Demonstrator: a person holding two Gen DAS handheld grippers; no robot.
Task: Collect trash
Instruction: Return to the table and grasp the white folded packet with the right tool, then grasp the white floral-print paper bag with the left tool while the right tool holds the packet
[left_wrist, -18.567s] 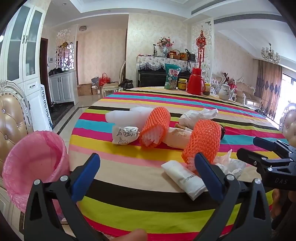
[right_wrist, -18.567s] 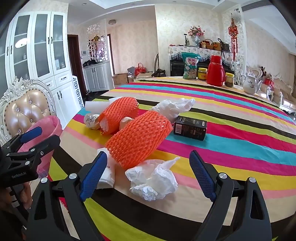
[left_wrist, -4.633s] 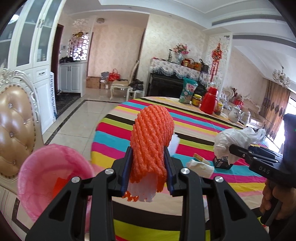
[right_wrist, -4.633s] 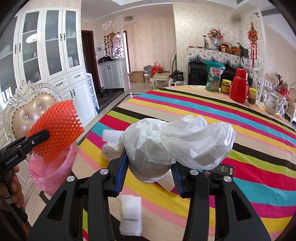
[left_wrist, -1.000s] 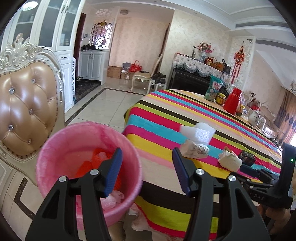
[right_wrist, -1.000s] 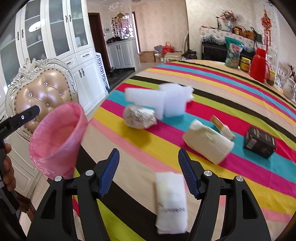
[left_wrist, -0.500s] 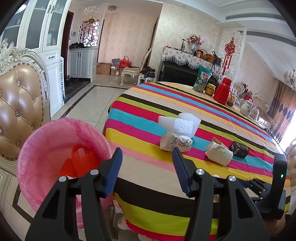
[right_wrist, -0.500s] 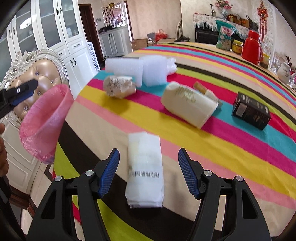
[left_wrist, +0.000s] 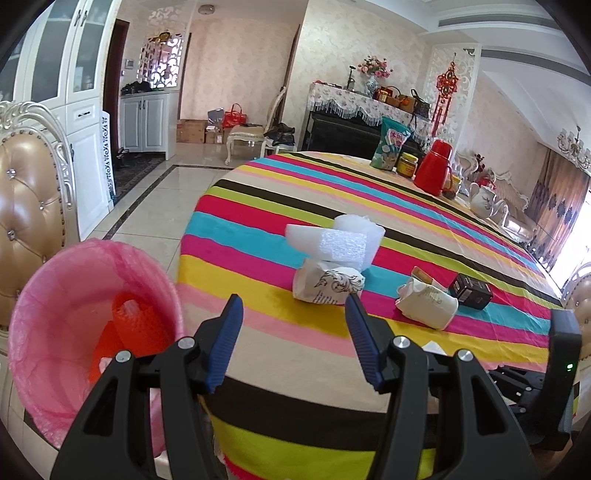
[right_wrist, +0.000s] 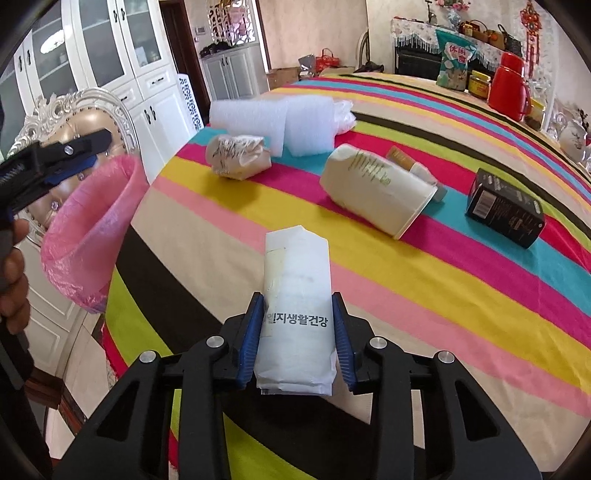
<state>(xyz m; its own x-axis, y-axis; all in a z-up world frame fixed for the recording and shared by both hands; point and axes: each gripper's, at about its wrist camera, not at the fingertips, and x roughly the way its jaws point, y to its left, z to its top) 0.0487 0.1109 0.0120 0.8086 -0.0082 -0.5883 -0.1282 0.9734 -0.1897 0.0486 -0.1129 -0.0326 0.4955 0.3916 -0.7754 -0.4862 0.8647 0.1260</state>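
White packet (right_wrist: 295, 314) sits clamped between right tool (right_wrist: 297, 341) pads.

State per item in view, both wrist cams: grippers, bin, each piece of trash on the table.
left gripper: open, empty
right gripper: shut on white packet
white packet: flat on table, between the jaws
pink bin: open, orange foam netting inside
paper cup: on its side
crumpled paper: on table
white foam sheets: on table
black box: closed, on table

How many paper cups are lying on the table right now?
2: a crumpled patterned cup near the white foam pieces, and a plain white cup on its side beside the black box. None seems hidden.
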